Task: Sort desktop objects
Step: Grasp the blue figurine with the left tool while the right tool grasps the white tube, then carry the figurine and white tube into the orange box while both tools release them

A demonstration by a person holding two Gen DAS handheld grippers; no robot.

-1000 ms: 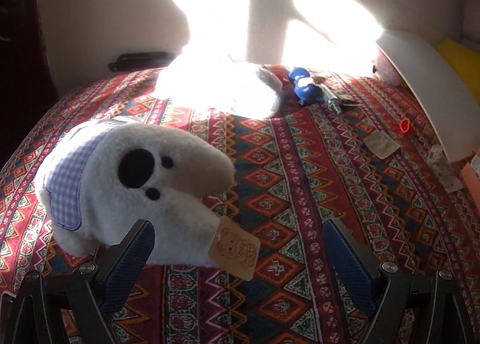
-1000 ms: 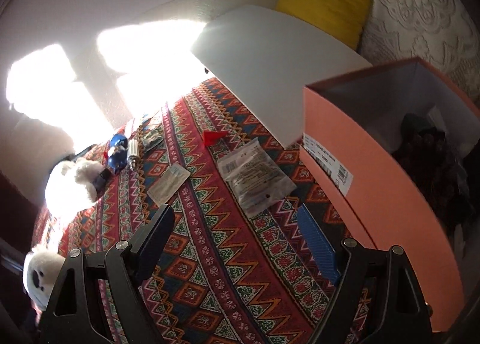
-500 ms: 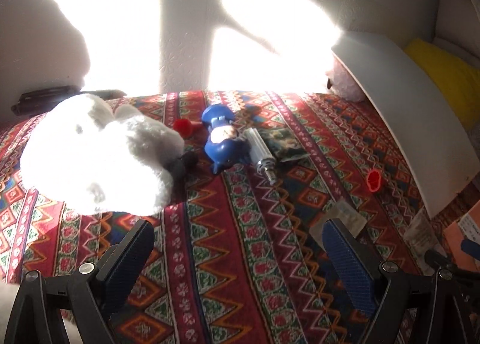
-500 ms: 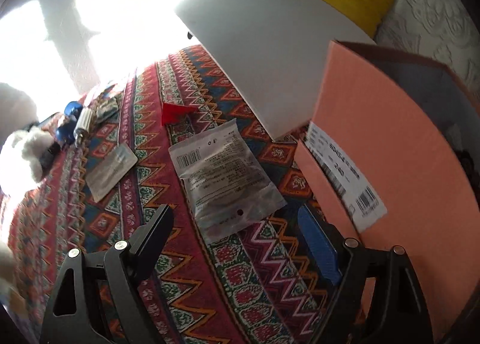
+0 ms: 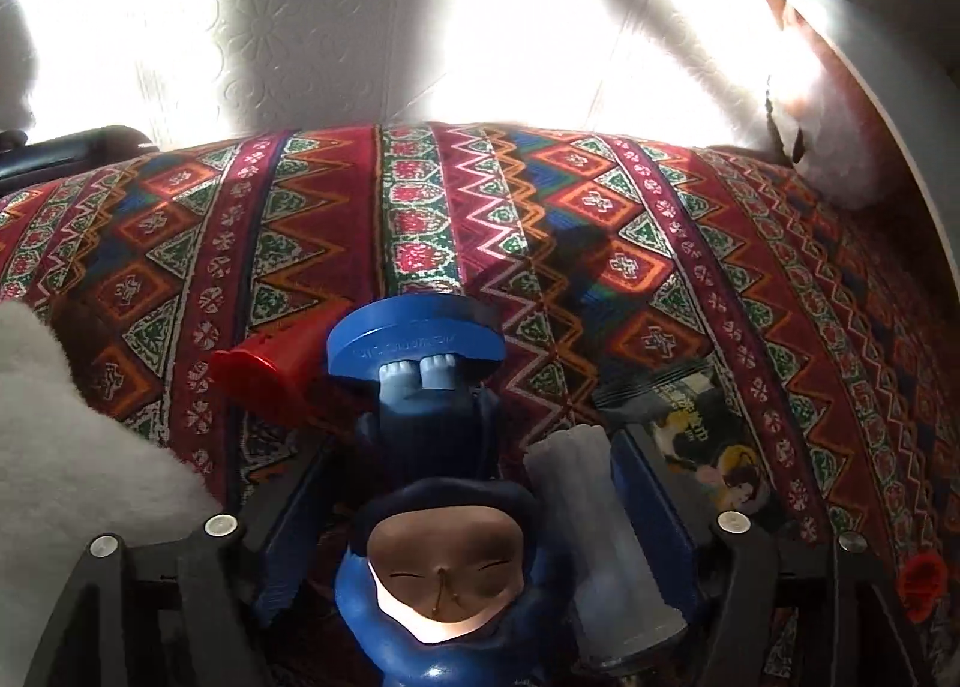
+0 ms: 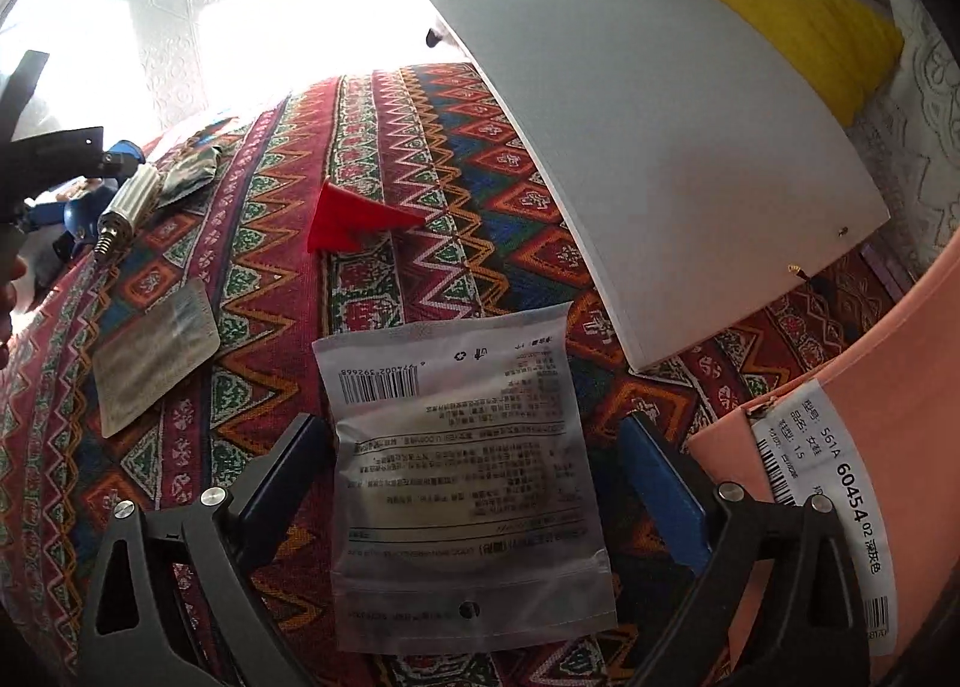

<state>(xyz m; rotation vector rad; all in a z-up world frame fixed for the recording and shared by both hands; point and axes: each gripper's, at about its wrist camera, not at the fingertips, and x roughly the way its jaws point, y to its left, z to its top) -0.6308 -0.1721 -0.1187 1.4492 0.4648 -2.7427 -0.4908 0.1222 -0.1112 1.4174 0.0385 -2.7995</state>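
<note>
In the left wrist view a blue toy figure (image 5: 432, 507) with a tan face and a round blue base lies on the patterned cloth between my left gripper's (image 5: 474, 483) open fingers. A silver cylinder (image 5: 606, 537) lies beside it, inside the right finger. In the right wrist view my right gripper (image 6: 474, 459) is open, its fingers on either side of a clear printed plastic packet (image 6: 462, 471) lying flat. The figure and cylinder (image 6: 123, 204) also show far left there, with the left gripper over them.
A red cone (image 5: 264, 369) and a white plush (image 5: 72, 441) lie left of the figure, a picture card (image 5: 708, 447) to the right. The right wrist view shows a red cone (image 6: 354, 219), a small sachet (image 6: 150, 345), a white board (image 6: 648, 147), an orange box (image 6: 870, 447), a yellow cushion (image 6: 798, 21).
My left gripper has moved forward from the plush toys until the blue figure and silver cylinder sit between its fingers. My right gripper has moved down and forward over the clear packet.
</note>
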